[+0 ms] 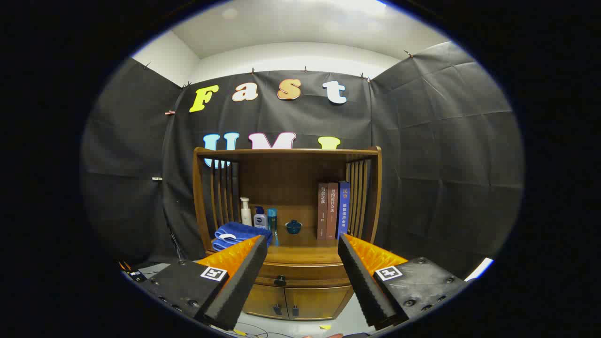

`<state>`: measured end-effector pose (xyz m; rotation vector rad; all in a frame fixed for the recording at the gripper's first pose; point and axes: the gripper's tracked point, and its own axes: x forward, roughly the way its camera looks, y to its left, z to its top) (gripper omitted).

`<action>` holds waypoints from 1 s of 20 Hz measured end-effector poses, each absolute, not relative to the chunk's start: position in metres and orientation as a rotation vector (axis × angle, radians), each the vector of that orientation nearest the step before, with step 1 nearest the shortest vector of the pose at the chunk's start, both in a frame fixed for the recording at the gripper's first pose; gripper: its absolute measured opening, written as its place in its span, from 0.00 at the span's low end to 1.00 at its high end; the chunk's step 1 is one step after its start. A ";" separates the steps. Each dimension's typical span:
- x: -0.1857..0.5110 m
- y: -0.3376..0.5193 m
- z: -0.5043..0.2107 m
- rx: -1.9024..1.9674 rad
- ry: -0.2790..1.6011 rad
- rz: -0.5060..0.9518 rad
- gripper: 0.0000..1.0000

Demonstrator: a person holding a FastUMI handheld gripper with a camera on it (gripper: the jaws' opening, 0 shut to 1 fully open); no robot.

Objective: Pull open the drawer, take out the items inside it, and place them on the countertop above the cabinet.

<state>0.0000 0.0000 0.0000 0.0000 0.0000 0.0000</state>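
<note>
A recording booth: black cloth walls [446, 155] around one wooden cabinet [287, 206].

Light comes from overhead: the white ceiling [300, 28] is bright, nearly washed out near its top, and a pale band glows where it meets the back wall. The black cloth walls [446, 155] soak up light and read dim, with faint creases catching a sheen. The wooden cabinet [286, 188] is evenly lit; its shelf recess is darker at the back, and soft shadow sits under its top rail. Fisheye bending is strong: the cabinet posts bow outward and the walls curve. My tool [303, 249], spread wide, looks sharp, its orange sides vivid. No motion blur.
</note>
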 end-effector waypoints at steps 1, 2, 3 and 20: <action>-0.002 0.001 0.000 0.001 0.003 0.002 0.99; -0.006 0.004 0.000 0.001 0.005 0.007 0.99; -0.009 0.007 0.000 0.000 0.008 0.011 0.99; -0.029 0.050 -0.011 -0.027 -0.022 0.036 0.99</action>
